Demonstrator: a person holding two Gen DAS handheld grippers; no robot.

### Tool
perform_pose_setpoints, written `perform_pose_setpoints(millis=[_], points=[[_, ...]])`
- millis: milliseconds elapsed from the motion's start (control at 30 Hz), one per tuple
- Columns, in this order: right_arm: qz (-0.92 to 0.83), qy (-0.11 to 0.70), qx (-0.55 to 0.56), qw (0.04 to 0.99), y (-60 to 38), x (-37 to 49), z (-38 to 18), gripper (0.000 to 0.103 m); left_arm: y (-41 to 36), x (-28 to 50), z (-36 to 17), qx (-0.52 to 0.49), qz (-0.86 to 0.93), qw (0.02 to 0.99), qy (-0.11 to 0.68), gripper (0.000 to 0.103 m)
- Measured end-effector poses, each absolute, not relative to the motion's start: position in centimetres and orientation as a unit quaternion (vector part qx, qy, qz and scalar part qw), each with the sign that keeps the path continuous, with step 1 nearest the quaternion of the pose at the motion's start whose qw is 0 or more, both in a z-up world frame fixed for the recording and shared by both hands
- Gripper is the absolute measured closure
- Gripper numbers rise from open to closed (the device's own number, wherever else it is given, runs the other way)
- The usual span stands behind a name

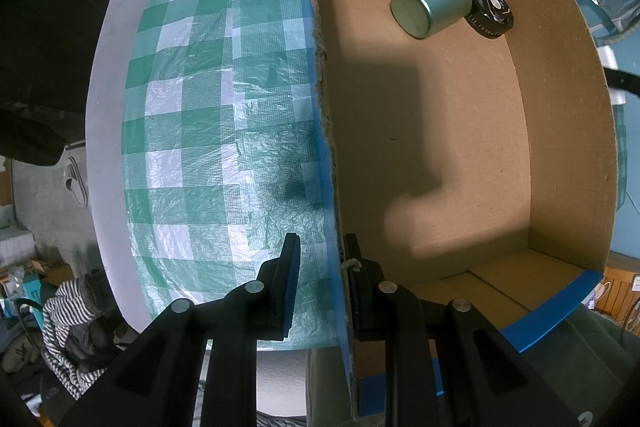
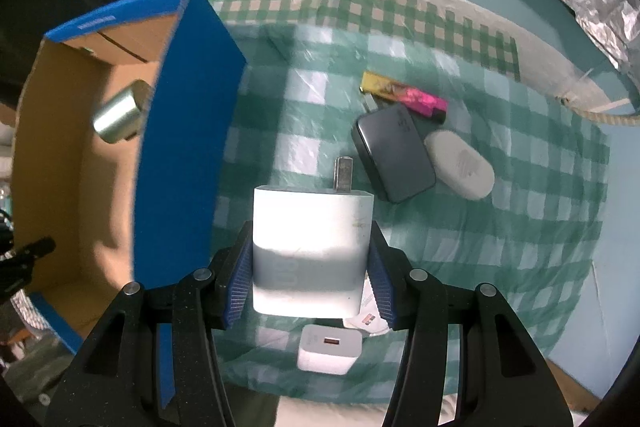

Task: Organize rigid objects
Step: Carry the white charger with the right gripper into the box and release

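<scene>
Checkered surface (image 2: pixel 520 227): right tool (image 2: pixel 312 267) clamps white charger (image 2: pixel 308 247), mid-transfer. Left tool (image 1: pixel 320 283) pinches cardboard box (image 1: pixel 460 147) wall, closed. Next: carry to box at frame left, release.

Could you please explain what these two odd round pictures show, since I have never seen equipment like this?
Each picture comes from a fisheye camera mounted on a hand-held two-finger gripper, looking along its fingers; a person holds one in each hand. In the left view, the left gripper is clamped on the wall of a cardboard box, which contains a green tin and a black round part. In the right view, the right gripper holds a white charger above the checked tablecloth. On the cloth lie a smaller white charger, a dark case, a white oval case and a pink-yellow lighter.
</scene>
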State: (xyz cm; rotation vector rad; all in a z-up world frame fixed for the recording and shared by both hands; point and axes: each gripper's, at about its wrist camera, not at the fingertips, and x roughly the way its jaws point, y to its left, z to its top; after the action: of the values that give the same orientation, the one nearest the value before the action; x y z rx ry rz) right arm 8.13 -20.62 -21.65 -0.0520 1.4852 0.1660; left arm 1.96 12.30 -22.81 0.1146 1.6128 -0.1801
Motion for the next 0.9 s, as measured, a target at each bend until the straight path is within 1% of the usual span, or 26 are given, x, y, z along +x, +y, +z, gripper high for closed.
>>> perform_pose_setpoints(millis=[300, 667, 900], points=[[0.110, 0.655, -0.042, 0.746, -18.0, 9.7, -18.2, 0.051, 12.2, 2.0, -22.8, 0.051, -0.081, 0.686, 0.721, 0.082], [0.152, 0.638, -0.069, 0.751, -14.8, 11.1, -16.4, 0.051, 12.2, 2.2, -22.8, 0.052, -0.081, 0.686, 0.721, 0.082], [0.182, 0.630, -0.089, 0.750, -12.0, 11.7, -16.2, 0.051, 12.1, 2.3, -22.7, 0.053, -0.081, 0.686, 0.721, 0.082]])
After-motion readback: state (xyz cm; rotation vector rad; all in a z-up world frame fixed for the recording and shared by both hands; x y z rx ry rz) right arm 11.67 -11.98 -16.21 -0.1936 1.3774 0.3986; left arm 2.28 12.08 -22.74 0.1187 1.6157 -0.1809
